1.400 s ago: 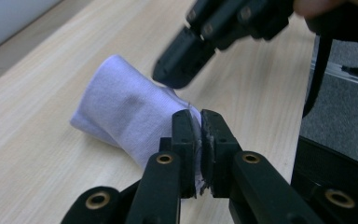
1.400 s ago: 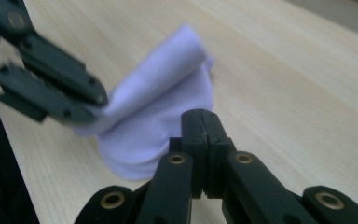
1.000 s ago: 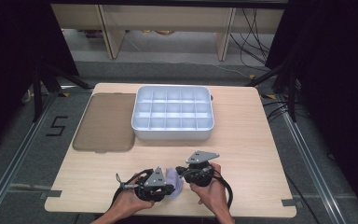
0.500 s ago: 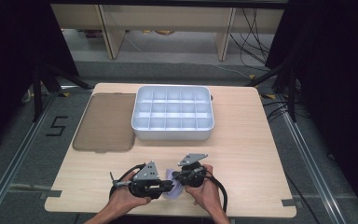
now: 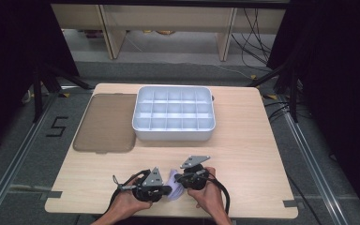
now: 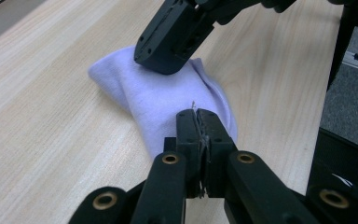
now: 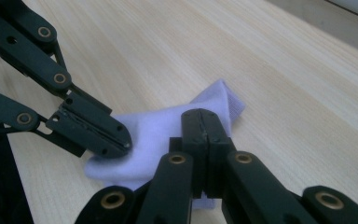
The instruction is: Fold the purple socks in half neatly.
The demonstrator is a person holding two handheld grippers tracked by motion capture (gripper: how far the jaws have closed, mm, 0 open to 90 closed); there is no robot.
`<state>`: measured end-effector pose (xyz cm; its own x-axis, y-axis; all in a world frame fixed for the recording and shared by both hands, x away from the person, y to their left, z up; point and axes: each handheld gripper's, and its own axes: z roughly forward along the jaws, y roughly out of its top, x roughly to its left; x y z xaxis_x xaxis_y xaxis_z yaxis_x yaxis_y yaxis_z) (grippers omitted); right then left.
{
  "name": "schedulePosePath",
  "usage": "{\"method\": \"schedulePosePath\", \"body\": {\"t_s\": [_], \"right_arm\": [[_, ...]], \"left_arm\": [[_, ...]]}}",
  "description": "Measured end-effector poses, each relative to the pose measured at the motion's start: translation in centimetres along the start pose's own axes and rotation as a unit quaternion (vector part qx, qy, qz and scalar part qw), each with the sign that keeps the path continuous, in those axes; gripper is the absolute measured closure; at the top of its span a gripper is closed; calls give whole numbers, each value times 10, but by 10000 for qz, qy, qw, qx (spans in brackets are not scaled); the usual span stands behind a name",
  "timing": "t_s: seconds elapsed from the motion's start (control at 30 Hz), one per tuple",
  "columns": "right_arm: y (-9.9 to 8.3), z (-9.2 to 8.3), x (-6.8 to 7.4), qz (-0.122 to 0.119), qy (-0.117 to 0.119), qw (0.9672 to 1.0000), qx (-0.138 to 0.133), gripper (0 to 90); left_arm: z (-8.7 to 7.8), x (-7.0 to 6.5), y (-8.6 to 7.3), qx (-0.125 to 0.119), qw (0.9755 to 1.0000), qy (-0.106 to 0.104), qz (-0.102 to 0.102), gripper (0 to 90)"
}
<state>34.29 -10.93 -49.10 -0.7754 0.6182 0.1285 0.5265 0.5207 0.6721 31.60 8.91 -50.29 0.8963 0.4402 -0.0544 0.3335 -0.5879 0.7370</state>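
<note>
Both black two-jaw tools are clenched on one small lilac cloth [image 6: 168, 93] low in the high view's centre: the left gripper [image 6: 198, 114] has just been closing on one end, and the right gripper [image 7: 203, 116] pinches the opposite end, likely to fold it, short of the white compartmented tray [image 5: 173, 133].

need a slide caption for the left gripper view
Left gripper shut on a pale purple cloth on the wooden table, the right gripper pinching its far end.
</note>
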Motion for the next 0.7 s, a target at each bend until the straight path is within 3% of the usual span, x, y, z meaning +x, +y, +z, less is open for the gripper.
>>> {"method": "schedulePosePath", "body": {"t_s": [0.03, 0.1, 0.13, 0.17, 0.2, 0.23, 0.27, 0.3, 0.33, 0.37, 0.4, 0.47, 0.5, 0.57, 0.6, 0.67, 0.7], "right_arm": [[-1, -1, 1, 46, -35, 10000, 15, 900], [-2, -3, 2, 54, -33, 10000, 59, 900], [-3, -3, 4, 131, -12, 9999, 6, 900], [-4, -5, 3, -12, -33, 9999, 107, 900], [-5, -6, 5, -3, -28, 9999, 116, 900], [-7, -5, 6, -5, -50, 10000, 29, 900], [-8, -9, 7, 13, -25, 9999, 153, 900], [-9, -9, 8, -63, -5, 9999, 147, 900], [-11, -9, 9, 36, -35, 9999, 118, 900], [-10, -11, 9, -31, 75, 9998, 206, 900], [-10, -12, 10, 6, 64, 9998, 213, 894], [-7, -15, 9, 64, -6, 9999, 138, 821], [-6, -16, 9, 129, -97, 9999, 30, 785], [-2, -21, 4, 171, -133, 9997, 104, 686], [-3, -20, 1, 168, -254, 9995, -40, 655], [-2, -21, -1, 275, -200, 9994, 104, 608], [-2, -18, -2, 384, -135, 9990, 193, 572]], "left_arm": [[0, 0, -1, 25, 9999, 22, -97, 877], [-1, 2, -1, 50, 10000, 18, -68, 882], [1, 2, -1, -43, 9999, 3, -132, 884], [1, 4, 0, -19, 9999, 66, -87, 885], [1, 5, 0, 14, 9999, 75, -96, 886], [0, 7, 0, 15, 10000, 69, 56, 886], [1, 7, 0, 1, 10000, 82, 50, 886], [2, 5, 0, -68, 9998, 109, -171, 887], [2, 6, 0, -60, 9999, 100, -39, 886], [0, 9, 1, 64, 9998, 83, 156, 886], [0, 8, 0, 49, 9998, 88, 149, 886], [1, 8, 0, -44, 9999, 82, 52, 886], [2, 6, -1, -86, 9998, 96, -136, 886], [1, 6, 0, -27, 9999, 79, -96, 885], [2, 5, -1, -89, 9998, 91, -159, 883], [1, 8, 0, 17, 9999, 89, 128, 883], [1, 7, 0, 0, 9999, 107, 39, 883]]}}
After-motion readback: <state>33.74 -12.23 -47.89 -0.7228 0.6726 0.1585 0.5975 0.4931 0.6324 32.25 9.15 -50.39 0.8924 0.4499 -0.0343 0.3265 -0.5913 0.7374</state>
